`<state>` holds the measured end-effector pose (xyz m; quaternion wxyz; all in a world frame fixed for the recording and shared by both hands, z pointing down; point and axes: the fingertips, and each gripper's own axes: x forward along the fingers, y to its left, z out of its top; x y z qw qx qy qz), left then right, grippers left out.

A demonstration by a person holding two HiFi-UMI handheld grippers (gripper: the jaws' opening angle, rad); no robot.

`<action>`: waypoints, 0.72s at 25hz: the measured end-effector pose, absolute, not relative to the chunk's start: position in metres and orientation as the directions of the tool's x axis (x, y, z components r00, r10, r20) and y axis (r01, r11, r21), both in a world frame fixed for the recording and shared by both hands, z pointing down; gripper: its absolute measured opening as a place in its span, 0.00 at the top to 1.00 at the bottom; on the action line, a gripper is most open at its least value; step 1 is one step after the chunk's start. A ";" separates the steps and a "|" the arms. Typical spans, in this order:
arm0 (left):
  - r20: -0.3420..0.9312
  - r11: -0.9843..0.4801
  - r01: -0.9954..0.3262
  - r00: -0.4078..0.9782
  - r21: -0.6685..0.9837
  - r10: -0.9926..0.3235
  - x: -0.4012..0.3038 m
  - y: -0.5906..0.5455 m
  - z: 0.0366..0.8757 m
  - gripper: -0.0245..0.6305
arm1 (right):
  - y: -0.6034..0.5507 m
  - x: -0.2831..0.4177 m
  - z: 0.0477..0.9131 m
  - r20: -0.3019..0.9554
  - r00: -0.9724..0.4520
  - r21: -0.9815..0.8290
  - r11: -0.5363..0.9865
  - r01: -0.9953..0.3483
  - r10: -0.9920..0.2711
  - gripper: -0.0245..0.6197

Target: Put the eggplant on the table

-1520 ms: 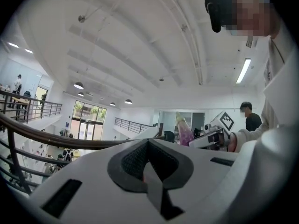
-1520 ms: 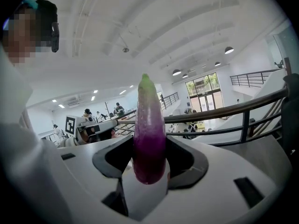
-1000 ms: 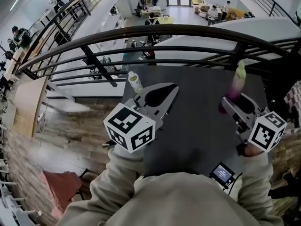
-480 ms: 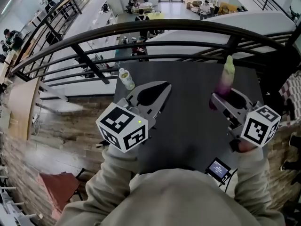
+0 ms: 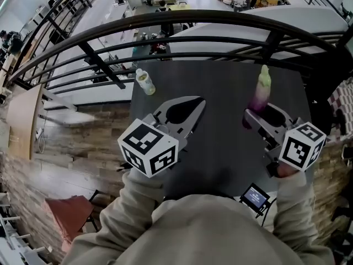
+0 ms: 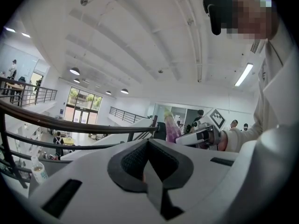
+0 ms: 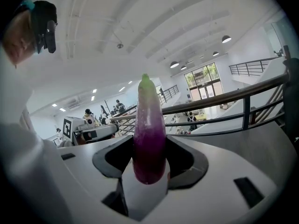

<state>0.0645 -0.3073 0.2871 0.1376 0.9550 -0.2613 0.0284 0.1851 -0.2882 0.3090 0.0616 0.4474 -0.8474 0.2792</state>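
One eggplant [image 5: 259, 95] clamped in right gripper [image 5: 262, 112] fingers [image 7: 222, 171]; left gripper [image 6: 148, 143] fingers [image 6: 88, 176] together; bottle [image 5: 145, 82] on table [image 5: 220, 87] corner.

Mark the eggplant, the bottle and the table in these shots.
eggplant [image 7: 149, 139]: right gripper view, on its purple lower body.
bottle [image 5: 144, 82]: head view, on the middle of its body.
table [image 5: 220, 98]: head view, on the bare dark top near the middle.

bottle [image 5: 145, 81] label unreadable, screen [image 5: 257, 195] content too small to read
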 end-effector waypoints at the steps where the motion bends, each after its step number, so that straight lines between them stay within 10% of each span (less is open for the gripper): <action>1: 0.131 -0.825 -0.504 0.863 0.255 -0.487 0.066 -0.306 0.290 0.96 | -0.287 0.185 0.313 0.361 -0.593 -0.423 0.441 -0.792 -0.720 0.61; 18: 0.205 -0.782 -0.522 0.853 0.339 -0.480 0.066 -0.301 0.353 0.96 | -0.280 0.194 0.375 0.449 -0.580 -0.472 0.371 -0.800 -0.680 0.61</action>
